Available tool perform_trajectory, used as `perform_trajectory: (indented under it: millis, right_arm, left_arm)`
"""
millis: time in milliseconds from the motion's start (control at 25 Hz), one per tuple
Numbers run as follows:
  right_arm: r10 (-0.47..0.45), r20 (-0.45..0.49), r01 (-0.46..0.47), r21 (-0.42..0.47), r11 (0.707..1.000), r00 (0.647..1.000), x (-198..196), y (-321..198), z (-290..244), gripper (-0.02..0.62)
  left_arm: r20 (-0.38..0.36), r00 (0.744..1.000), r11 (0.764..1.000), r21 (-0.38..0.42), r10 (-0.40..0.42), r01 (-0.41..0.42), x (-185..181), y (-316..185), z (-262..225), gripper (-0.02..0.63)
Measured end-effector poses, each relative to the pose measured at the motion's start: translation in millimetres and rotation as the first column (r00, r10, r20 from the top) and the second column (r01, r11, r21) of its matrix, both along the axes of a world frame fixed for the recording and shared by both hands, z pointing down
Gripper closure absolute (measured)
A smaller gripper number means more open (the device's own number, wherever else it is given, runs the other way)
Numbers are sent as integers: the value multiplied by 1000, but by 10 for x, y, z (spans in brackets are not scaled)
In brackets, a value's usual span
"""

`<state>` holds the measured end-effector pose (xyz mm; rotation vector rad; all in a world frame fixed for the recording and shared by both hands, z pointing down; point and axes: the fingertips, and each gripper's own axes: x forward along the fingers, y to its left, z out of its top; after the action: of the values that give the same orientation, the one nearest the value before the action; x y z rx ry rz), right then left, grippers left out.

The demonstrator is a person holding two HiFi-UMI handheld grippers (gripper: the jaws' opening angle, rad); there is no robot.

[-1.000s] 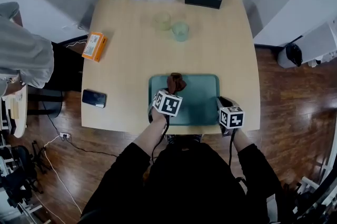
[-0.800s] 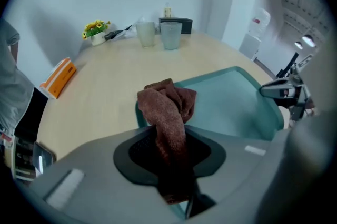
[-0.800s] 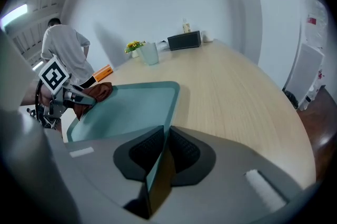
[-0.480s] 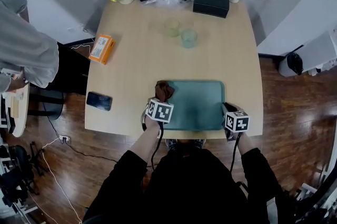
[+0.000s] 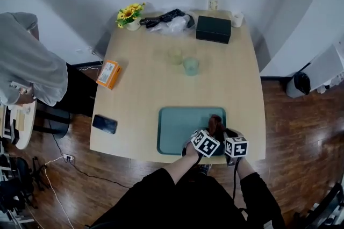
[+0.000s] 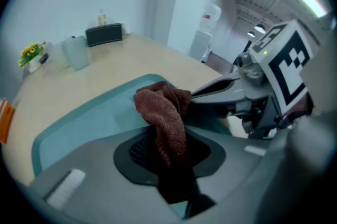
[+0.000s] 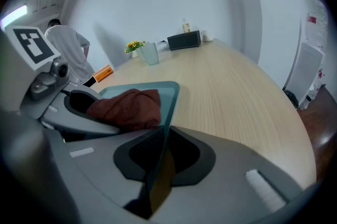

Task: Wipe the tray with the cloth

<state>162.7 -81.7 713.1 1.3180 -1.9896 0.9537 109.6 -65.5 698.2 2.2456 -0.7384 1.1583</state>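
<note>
From the head view, the teal tray (image 5: 177, 128) lies at the near edge of the table (image 5: 161, 88). The brown cloth (image 5: 216, 123) is on its right end. The left gripper (image 5: 210, 134) reaches across to that end, close beside the right gripper (image 5: 230, 136), which sits at the tray's right rim. A phone (image 5: 104, 124) lies well to the left, and two glasses (image 5: 183, 61) stand further up the table.

In the left gripper view the jaws are nearly together and pinch the cloth. It bunches up out of them (a loose crumpled wad) and sits over the tray's floor. The right gripper is just to its right.

In the right gripper view the jaws are narrow and clamped on the tray's thin rim, which runs up between the pads. The cloth lies on the tray just left of the rim, against the left gripper. Bare table stretches off to the right.
</note>
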Motion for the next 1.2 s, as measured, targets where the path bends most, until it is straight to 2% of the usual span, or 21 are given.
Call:
perform_trajectory:
  millis: [80,160,320,440,560,640,760,800,920,1120,1200]
  right_arm:
    - [-3,13,3,-5,1000,1000,6,-33,-20,558]
    - [-1,24,1,-13,1000,1000,39,-36,-25,561]
    - [-6,13,6,-2,1000,1000,25,-45,-22,560]
    - [-4,14,4,-6,1000,1000,25,-46,-13,560]
    - [-4,14,4,-8,1000,1000,45,-47,-6,560]
    - [-3,6,3,-8,1000,1000,48,-25,0,560]
    - [0,5,0,-12,1000,1000,45,4,-14,561]
    - [-2,8,2,-12,1000,1000,41,5,-19,560]
    - [-18,12,18,4,1000,1000,50,-104,-51,560]
    - [-11,7,10,26,1000,1000,24,-218,-115,560]
    - [-4,-1,4,14,1000,1000,3,-151,-76,560]
  left_arm:
    - [-32,998,998,-11,55,-55,257,65,27,523]
    - [-40,997,998,-14,67,-68,348,82,47,523]
    - [-31,999,999,-19,29,-30,134,37,35,523]
    - [11,1000,1000,-9,-28,28,-328,-1,48,523]
    - [58,991,992,1,-124,125,-1015,-12,83,523]
    - [101,975,980,2,-199,200,-1540,29,108,522]
    - [179,932,948,1,-314,319,-2281,118,121,522]
    - [172,923,937,-1,-343,349,-2419,130,112,522]
    - [66,920,921,-28,-386,389,-2414,73,61,523]
    - [101,924,928,-20,-369,373,-2166,12,103,522]
    - [103,940,944,-35,-325,330,-1941,94,103,523]
